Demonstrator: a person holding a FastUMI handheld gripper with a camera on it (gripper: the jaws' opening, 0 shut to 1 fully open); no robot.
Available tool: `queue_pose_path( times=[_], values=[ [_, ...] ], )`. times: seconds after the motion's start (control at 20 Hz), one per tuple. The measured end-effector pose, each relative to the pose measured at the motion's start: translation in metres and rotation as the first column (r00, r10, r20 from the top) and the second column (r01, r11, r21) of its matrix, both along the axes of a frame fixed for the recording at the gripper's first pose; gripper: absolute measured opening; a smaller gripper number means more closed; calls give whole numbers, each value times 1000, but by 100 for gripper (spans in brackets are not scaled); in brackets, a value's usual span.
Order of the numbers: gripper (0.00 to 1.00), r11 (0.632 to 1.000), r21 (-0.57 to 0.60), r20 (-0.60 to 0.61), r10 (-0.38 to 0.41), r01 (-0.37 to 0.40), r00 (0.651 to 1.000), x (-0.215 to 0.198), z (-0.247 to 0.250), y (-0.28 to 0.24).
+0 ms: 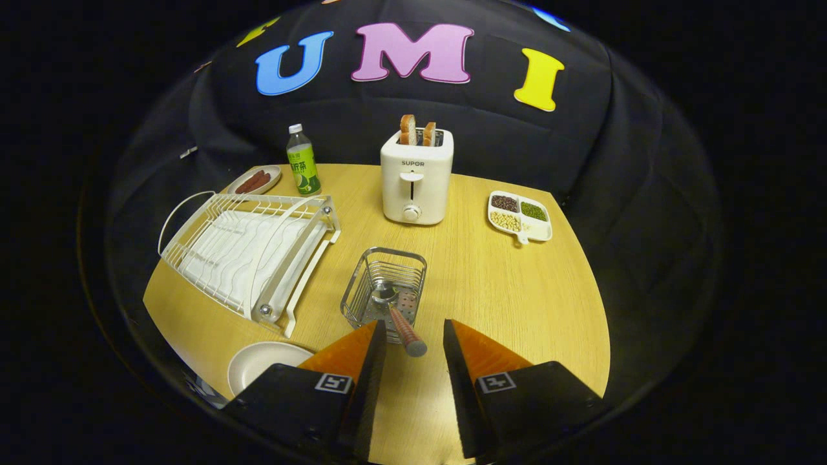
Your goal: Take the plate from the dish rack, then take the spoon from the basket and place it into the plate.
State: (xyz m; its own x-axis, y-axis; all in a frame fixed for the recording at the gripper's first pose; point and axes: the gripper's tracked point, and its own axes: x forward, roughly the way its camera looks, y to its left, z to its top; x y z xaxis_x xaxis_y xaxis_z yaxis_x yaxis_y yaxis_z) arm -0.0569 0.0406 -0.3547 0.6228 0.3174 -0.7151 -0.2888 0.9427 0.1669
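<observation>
Your spoon (395,309) has a shiny metal bowl and a reddish-brown handle with a rounded grey end. It stands tilted in the wire basket (384,284), bowl down against the perforated floor, handle leaning out over the near rim. Its long axis runs from the bowl inside the basket toward you, the handle end pointing into the gap between your fingers and sitting slightly nearer the left one.

Your gripper (413,332) is spread wide, holding nothing: the two orange-faced fingertips (352,352) flank the handle end without touching it, as far as the view shows. The fingers come in low over the table (517,290), aimed straight at the basket, roughly level with each other.

The plate (258,363), pale and round, lies flat on the table just beside your left finger, partly hidden behind it, near the table's edge. Beyond it stands the white dish rack (249,248), to the left of the basket. Farther back you have a white toaster (416,175) with two slices of bread in it, a green bottle (302,161), a small dish of sausages (255,181) and a divided tray of beans (520,216).
</observation>
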Motion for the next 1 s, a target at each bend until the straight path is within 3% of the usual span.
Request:
queue_pose_path(
  times=[0.2,0.25,0.4,0.55,1.0],
  values=[
    [27,998,21,-21,62,-62,998,1,-8,15],
    [29,997,33,-27,76,-75,997,0,-7,17],
    [17,992,62,-29,110,-108,994,-5,-3,26],
    [14,991,59,-22,119,-118,993,-4,-1,26],
    [13,999,38,52,24,-26,998,6,43,0]
  ],
)
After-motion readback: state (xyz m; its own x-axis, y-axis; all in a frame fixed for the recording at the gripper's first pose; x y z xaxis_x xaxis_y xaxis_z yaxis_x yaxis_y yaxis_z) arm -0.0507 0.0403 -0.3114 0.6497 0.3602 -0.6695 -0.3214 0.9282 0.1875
